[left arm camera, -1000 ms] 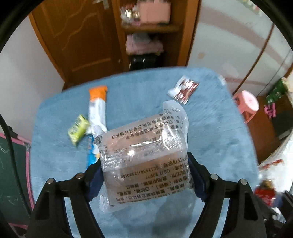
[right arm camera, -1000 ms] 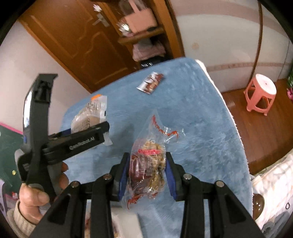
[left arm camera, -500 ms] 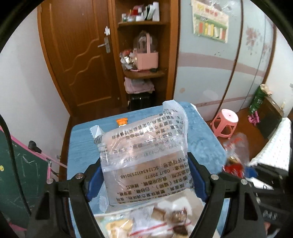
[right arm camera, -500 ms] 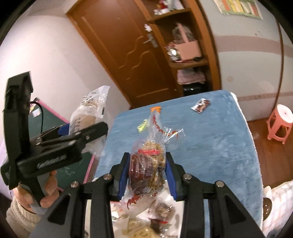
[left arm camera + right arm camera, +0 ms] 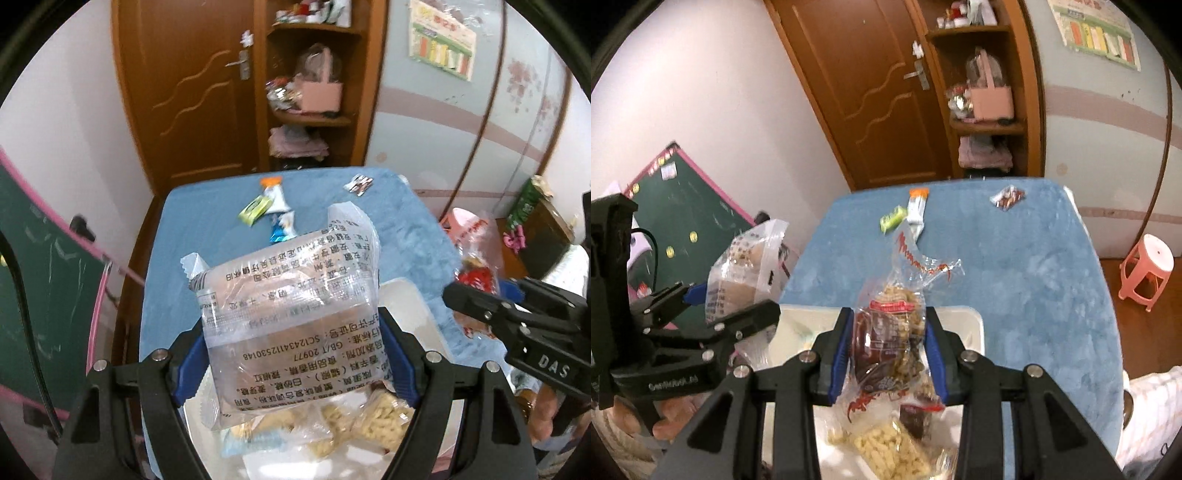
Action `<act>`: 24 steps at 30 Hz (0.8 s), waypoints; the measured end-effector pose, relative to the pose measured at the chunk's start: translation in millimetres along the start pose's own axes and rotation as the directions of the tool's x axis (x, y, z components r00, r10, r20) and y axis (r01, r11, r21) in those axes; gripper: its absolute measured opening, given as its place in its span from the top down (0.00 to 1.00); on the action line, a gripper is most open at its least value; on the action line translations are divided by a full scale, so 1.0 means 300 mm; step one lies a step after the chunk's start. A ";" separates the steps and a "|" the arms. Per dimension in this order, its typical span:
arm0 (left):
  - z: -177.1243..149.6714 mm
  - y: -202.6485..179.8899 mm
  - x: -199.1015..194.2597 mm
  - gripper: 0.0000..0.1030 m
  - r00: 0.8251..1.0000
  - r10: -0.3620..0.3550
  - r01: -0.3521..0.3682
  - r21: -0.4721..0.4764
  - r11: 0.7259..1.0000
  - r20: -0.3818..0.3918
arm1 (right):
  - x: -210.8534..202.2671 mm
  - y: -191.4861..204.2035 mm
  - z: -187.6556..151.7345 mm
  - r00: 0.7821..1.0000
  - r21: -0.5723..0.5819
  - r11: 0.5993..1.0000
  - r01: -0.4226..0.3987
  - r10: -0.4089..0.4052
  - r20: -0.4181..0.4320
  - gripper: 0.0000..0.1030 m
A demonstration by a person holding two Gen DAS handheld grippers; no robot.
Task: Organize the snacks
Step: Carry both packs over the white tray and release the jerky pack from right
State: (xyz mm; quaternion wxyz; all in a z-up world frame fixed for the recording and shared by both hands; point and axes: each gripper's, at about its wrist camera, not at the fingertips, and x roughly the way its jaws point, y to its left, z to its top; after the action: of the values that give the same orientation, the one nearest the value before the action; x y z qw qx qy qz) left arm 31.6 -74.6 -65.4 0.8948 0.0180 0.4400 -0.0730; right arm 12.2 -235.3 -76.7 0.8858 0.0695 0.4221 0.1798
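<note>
Left wrist view: left gripper clamped on a clear cake packet, held above the white bin.
Right wrist view: right gripper clamped on a peanut bag over the same bin.
Left on table: orange-capped stick, green sachet, dark wrapper.
Risk: the two grippers sit close; they could collide, or slick film could slip outside the bin.

Home bedroom: wood door, corner shelf w/ folded clothes, kids' chalkboard, pink stool.
</note>
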 end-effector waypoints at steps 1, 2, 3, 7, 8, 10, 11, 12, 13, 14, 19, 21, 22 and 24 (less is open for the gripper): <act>-0.022 0.012 0.015 0.22 1.000 0.010 -0.011 -0.010 1.000 -0.010 | 0.013 0.004 -0.017 1.000 -0.004 1.000 0.003 -0.003 -0.014 0.64; -0.041 0.023 0.034 0.22 1.000 0.019 -0.019 -0.021 1.000 -0.025 | 0.029 0.006 -0.034 0.999 -0.010 1.000 0.008 -0.008 -0.031 0.64; -0.055 0.028 0.042 0.22 0.999 0.022 -0.023 -0.023 0.999 -0.036 | 0.049 0.011 -0.051 0.999 -0.021 1.000 0.014 -0.015 -0.052 0.64; -0.108 0.026 0.110 0.22 0.995 0.042 -0.044 -0.015 0.999 -0.092 | 0.091 0.013 -0.101 0.995 -0.046 0.998 0.035 -0.039 -0.096 0.64; -0.119 0.021 0.123 0.22 0.994 0.047 -0.048 -0.010 0.999 -0.100 | 0.101 0.010 -0.110 0.993 -0.049 0.998 0.039 -0.044 -0.108 0.64; -0.138 0.011 0.149 0.22 0.992 0.061 -0.061 0.002 0.998 -0.113 | 0.119 0.004 -0.123 0.991 -0.049 0.998 0.048 -0.054 -0.126 0.63; -0.144 0.006 0.158 0.22 0.991 0.065 -0.065 0.006 0.998 -0.119 | 0.128 0.000 -0.129 0.989 -0.048 0.997 0.052 -0.058 -0.136 0.63; -0.146 0.000 0.170 0.21 0.990 0.067 -0.066 0.009 0.998 -0.126 | 0.136 0.000 -0.134 0.988 -0.049 0.997 0.056 -0.062 -0.144 0.63; -0.149 -0.005 0.177 0.21 0.989 0.067 -0.066 0.012 0.998 -0.130 | 0.146 -0.002 -0.138 0.986 -0.050 0.997 0.059 -0.066 -0.154 0.63; -0.151 -0.009 0.184 0.20 0.989 0.067 -0.065 0.015 0.998 -0.134 | 0.155 -0.003 -0.142 0.984 -0.052 0.997 0.059 -0.067 -0.167 0.63; -0.152 -0.003 0.235 0.07 0.977 -0.041 0.034 -0.035 0.999 -0.211 | 0.177 0.013 -0.157 0.977 -0.081 0.995 0.061 -0.076 -0.199 0.59; -0.163 0.011 0.267 0.06 0.963 -0.068 0.050 -0.075 0.996 -0.260 | 0.171 0.016 -0.153 0.978 -0.099 0.990 0.098 -0.114 -0.177 0.50; -0.168 0.018 0.279 0.04 0.959 -0.080 0.057 -0.091 0.994 -0.273 | 0.168 0.018 -0.150 0.979 -0.101 0.990 0.102 -0.118 -0.168 0.43; -0.182 0.031 0.294 0.01 0.953 -0.106 0.073 -0.124 0.990 -0.283 | 0.155 0.017 -0.145 0.982 -0.095 0.990 0.100 -0.113 -0.149 0.39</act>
State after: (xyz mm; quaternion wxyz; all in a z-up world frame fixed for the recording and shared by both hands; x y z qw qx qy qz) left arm 43.3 -70.4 -168.9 0.8164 -0.0418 0.5697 -0.0854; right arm 4.2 -214.2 -136.5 0.8612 -0.0061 0.4839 0.1552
